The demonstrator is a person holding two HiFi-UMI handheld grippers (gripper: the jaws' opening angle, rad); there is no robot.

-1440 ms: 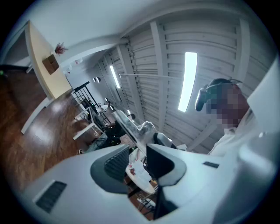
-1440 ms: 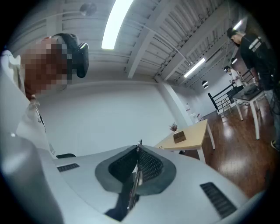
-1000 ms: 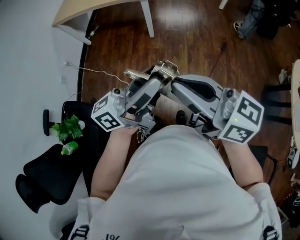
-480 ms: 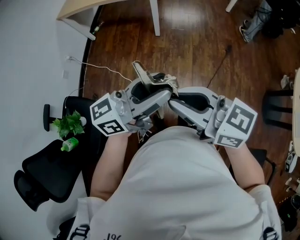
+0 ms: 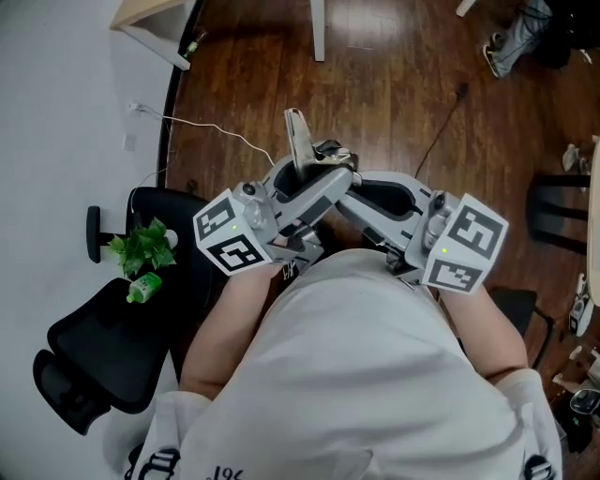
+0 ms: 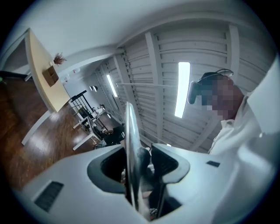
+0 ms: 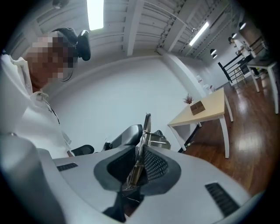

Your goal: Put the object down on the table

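Note:
A thin silvery metal tool (image 5: 298,141) sticks out from where my two grippers meet, above the wooden floor in front of the person's body. My left gripper (image 5: 325,176) is shut on it; in the left gripper view the tool's flat blade (image 6: 130,144) stands edge-on between the jaws of the left gripper (image 6: 139,159). My right gripper (image 5: 345,184) is also shut on the tool, and in the right gripper view the tool (image 7: 144,131) rises from the jaws of the right gripper (image 7: 140,155). The tool's lower end is hidden inside the jaws.
A black office chair (image 5: 94,347) stands at the left with a green plant (image 5: 141,251) and a small green bottle (image 5: 141,291) on it. A white cable (image 5: 206,141) crosses the wooden floor. A light wooden table (image 7: 210,107) stands by the white wall, its corner (image 5: 145,14) at top left.
The tool's free end has swung from pointing left to pointing away from the person. Both grippers have stayed together and drifted slightly to the right.

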